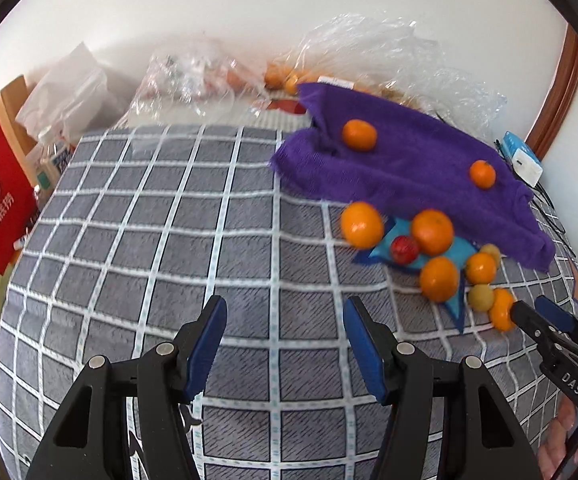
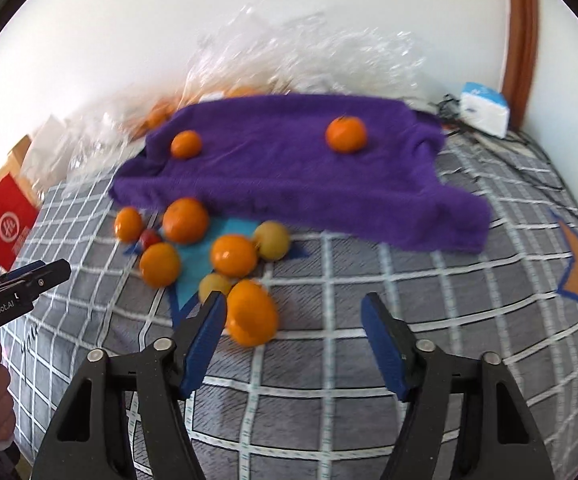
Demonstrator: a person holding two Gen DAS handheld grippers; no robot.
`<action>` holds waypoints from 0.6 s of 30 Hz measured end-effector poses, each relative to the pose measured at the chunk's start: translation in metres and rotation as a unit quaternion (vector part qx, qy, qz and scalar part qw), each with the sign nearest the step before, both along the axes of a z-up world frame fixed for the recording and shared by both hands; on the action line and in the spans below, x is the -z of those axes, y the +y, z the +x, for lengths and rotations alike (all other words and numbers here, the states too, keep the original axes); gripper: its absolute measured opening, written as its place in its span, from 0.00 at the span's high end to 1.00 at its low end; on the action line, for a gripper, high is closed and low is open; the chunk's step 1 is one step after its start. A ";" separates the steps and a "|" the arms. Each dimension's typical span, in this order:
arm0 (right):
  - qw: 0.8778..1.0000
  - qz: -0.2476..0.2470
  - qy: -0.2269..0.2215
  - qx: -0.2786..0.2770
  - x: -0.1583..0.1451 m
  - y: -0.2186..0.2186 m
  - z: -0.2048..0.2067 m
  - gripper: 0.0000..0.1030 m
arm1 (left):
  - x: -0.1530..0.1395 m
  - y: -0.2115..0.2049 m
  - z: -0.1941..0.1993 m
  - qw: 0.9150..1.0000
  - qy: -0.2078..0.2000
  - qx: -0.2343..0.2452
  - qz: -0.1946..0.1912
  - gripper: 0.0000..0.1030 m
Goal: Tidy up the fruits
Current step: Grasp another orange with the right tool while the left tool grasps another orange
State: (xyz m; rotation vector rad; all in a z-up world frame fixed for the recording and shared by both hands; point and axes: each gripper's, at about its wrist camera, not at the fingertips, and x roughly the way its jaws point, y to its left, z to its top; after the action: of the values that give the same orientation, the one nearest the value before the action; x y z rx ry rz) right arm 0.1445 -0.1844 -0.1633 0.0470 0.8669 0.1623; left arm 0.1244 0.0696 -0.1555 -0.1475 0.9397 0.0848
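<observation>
Right gripper (image 2: 293,332) fills the bottom of its own view, jaws spread wide and nothing held; the nearest orange (image 2: 251,312) sits right against its left finger, lower centre of frame, so I'd guess that's the next pick. Left gripper (image 1: 285,336) is likewise wide open and empty, hovering over bare checked blanket (image 1: 169,240) at the bottom of the left view.

Progress-wise I'd call it early-to-middle; most of the fruit is bunched in a fruit cluster (image 2: 209,248) on and around a blue star patch (image 2: 197,268) in the centre-left of the right view: several oranges, a couple of yellowish-green ones and one small red fruit (image 1: 404,249). Two oranges are strays further back on the purple sweater (image 2: 289,168); one at its left (image 2: 186,144), one at its right (image 2: 345,134); those seem left to gather.

No proper bowl or basket that I can see; only crinkled clear plastic bags (image 1: 369,52) along the wall at the top, with what look like more oranges inside.
</observation>
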 end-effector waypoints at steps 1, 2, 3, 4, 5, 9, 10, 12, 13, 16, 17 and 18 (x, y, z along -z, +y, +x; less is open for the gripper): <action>1.000 0.002 0.004 -0.008 0.006 0.004 0.001 0.42 | 0.004 0.002 -0.002 1.000 0.002 -0.003 -0.005 0.43; 1.000 0.010 0.005 -0.017 0.009 0.006 0.002 0.43 | 0.007 0.003 -0.003 1.000 0.004 -0.005 -0.009 0.43; 1.000 0.014 0.006 -0.022 0.011 0.008 0.003 0.45 | 0.010 0.004 -0.004 1.000 0.006 -0.007 -0.012 0.43; 0.999 0.017 0.008 -0.028 0.014 0.009 0.004 0.47 | 0.012 0.004 -0.004 1.000 0.007 -0.007 -0.014 0.43; 0.999 0.018 0.011 -0.035 0.016 0.012 0.005 0.53 | 0.014 0.004 -0.004 1.000 0.007 -0.008 -0.016 0.43; 0.998 0.008 0.011 -0.055 0.020 0.019 0.007 0.69 | 0.016 -0.007 0.005 1.000 0.001 0.002 -0.018 0.43; 0.998 0.005 0.010 -0.056 0.019 0.018 0.006 0.69 | 0.016 -0.009 0.008 1.000 -0.001 0.005 -0.019 0.43; 0.999 0.002 0.003 -0.050 0.016 0.010 0.003 0.69 | 0.013 -0.014 0.016 1.000 -0.007 0.010 -0.026 0.43; 0.999 0.001 -0.002 -0.043 0.014 0.003 0.002 0.69 | 0.012 -0.015 0.020 0.999 -0.010 0.012 -0.031 0.43; 1.000 -0.022 -0.015 -0.012 0.012 -0.016 0.003 0.69 | 0.009 -0.021 0.033 0.999 -0.018 0.014 -0.041 0.43; 0.999 -0.031 -0.015 0.000 0.013 -0.022 0.006 0.69 | 0.009 -0.024 0.039 0.999 -0.020 0.015 -0.042 0.45; 0.999 -0.034 -0.013 0.006 0.014 -0.026 0.008 0.69 | 0.009 -0.027 0.043 0.999 -0.023 0.016 -0.043 0.46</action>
State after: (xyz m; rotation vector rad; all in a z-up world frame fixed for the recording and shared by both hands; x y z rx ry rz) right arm 0.1529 -0.2102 -0.1771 -0.0127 0.8446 0.1223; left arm 0.1675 0.0429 -0.1648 -0.2124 0.9008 0.0115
